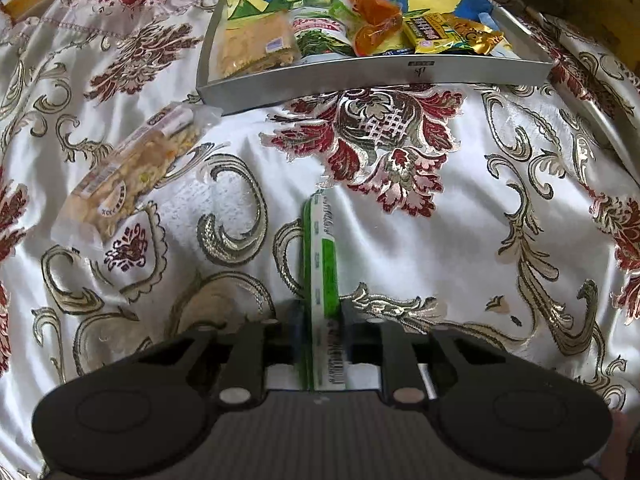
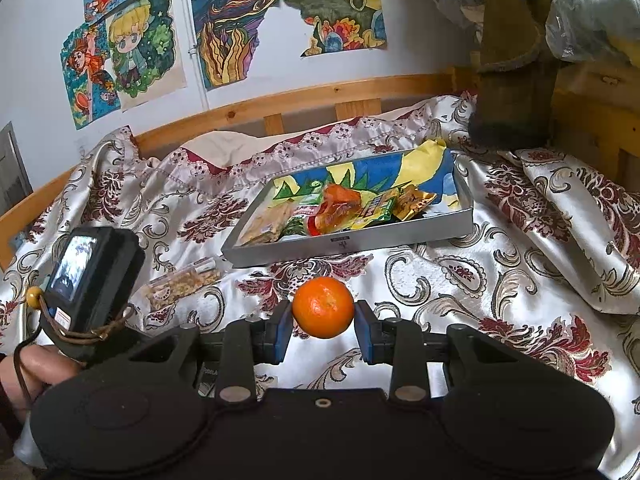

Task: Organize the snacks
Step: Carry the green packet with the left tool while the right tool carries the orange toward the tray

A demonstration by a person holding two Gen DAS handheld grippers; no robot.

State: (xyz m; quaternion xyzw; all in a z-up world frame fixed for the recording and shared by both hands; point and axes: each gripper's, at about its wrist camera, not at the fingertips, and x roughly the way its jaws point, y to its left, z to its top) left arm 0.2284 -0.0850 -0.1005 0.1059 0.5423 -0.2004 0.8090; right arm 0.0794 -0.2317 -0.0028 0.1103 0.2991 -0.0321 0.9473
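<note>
a: start at the left of the left wrist view. what lies there?

b: a clear packet of nut brittle (image 1: 124, 176) lies on the floral bedspread (image 1: 460, 240), at the left middle of the frame. in the right wrist view it sits at the left centre, just below the tray's near left corner.

a: and in the middle?

b: the left tool (image 1: 320, 316), at the bottom centre, has its jaws pressed together on a thin green and white packet (image 1: 322, 256). the packet stands on edge and reaches up toward the frame's centre.

a: where are the other snacks?

b: in the grey tray (image 1: 376, 80) at the upper centre. left to right: a pale cracker packet (image 1: 256, 46), a red and green packet (image 1: 320, 34), orange jelly cups (image 1: 374, 20), then yellow and gold wrappers (image 1: 452, 34).

a: the right wrist view?

b: at the left edge, a hand (image 2: 40, 364) holds the left tool's handle under a small camera (image 2: 92, 260). at the centre, the right tool (image 2: 323, 326) pinches a tangerine (image 2: 323, 307) between its 2 blue pads (image 2: 282, 332), above the bedspread. the tray lies above it in the frame, apart from the fruit.
</note>
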